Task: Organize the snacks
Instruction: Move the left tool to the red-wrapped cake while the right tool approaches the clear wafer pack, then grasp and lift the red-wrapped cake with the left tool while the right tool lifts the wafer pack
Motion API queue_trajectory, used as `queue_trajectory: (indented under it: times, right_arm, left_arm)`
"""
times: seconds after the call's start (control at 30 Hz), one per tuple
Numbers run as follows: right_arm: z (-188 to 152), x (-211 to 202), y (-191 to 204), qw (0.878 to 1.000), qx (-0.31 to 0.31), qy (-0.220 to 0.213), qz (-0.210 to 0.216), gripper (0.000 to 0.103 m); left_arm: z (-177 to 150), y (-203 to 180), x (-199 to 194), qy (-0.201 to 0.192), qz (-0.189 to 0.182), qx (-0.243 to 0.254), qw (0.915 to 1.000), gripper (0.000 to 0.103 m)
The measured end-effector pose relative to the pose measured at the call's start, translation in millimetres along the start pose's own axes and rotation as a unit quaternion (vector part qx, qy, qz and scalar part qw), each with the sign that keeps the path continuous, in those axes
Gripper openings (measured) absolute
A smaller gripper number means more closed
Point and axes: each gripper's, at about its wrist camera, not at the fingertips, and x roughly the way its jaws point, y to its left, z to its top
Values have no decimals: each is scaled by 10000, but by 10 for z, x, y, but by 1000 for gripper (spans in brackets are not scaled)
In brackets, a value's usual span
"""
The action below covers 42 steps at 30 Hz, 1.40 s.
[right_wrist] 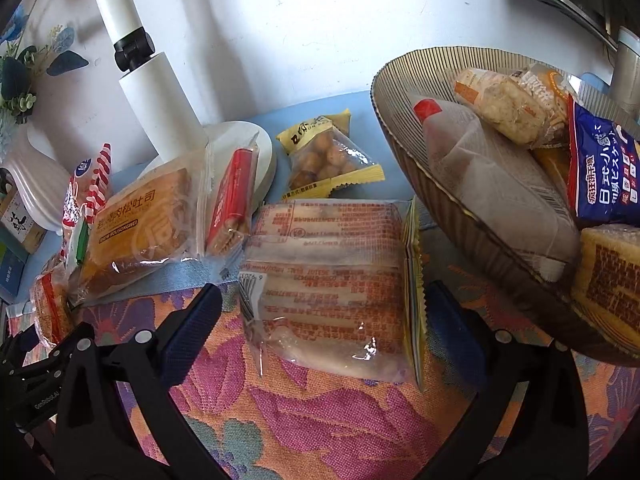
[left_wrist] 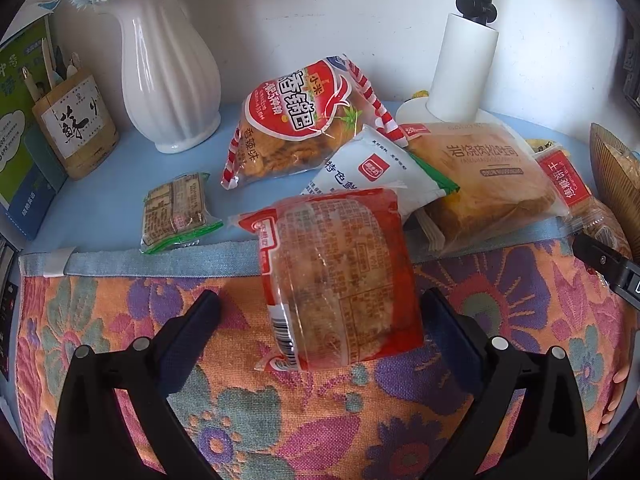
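In the left wrist view my left gripper [left_wrist: 320, 312] is open, its fingers on either side of a red-edged clear cake pack [left_wrist: 336, 280] lying on the floral cloth [left_wrist: 280, 408]. Behind it lie a red crisps bag [left_wrist: 296, 120], a white pouch [left_wrist: 372, 168], a toast pack [left_wrist: 484, 176] and a small green-edged pack [left_wrist: 176, 208]. In the right wrist view my right gripper [right_wrist: 324, 312] is open around a clear pack with red print [right_wrist: 328, 280]. A ribbed bowl [right_wrist: 416, 152] at right holds several snacks. A yellow nut pack [right_wrist: 328, 156] lies behind.
A white vase [left_wrist: 168, 76], a bamboo pen holder [left_wrist: 76, 124] and a white lamp stand [left_wrist: 464, 64] stand at the back by the wall. The toast pack [right_wrist: 136, 220] and a red slim pack [right_wrist: 232, 196] lie left of my right gripper.
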Motion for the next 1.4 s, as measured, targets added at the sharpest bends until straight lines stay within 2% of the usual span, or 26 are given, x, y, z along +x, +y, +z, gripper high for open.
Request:
queue_trajectory:
  times: [0.9, 1.0, 1.07, 1.1, 1.17, 1.2, 1.27, 1.4]
  right_arm:
    - [13, 104, 123, 9995, -211, 74, -236, 100]
    - [11, 73, 104, 9996, -108, -30, -248, 92]
    - [7, 51, 105, 9994, -99, -89, -320, 78]
    - [10, 43, 110, 9993, -119, -109, -342, 76]
    - [6, 13, 134, 9993, -171, -174, -293, 71]
    - [2, -5, 131, 9995, -173, -212, -184, 68]
    - [-22, -96, 137, 9990, -170, -400, -31, 65]
    - [-52, -240, 135, 9968, -261, -724, 204, 64]
  left_arm:
    - [0, 6, 6, 5, -18, -12, 10000, 98]
    - [-1, -1, -1, -13, 22, 5, 10000, 98]
    - [-4, -17, -20, -46, 72, 36, 10000, 98]
    - [-1, -33, -30, -67, 89, 52, 9999, 98]
    - [-12, -64, -101, -244, -32, 115, 9996, 73]
    - [-24, -83, -143, -346, -154, 173, 9991, 55]
    - [-33, -124, -175, -415, -72, 266, 9988, 52]
    - [-31, -58, -212, -483, -238, 109, 9985, 50]
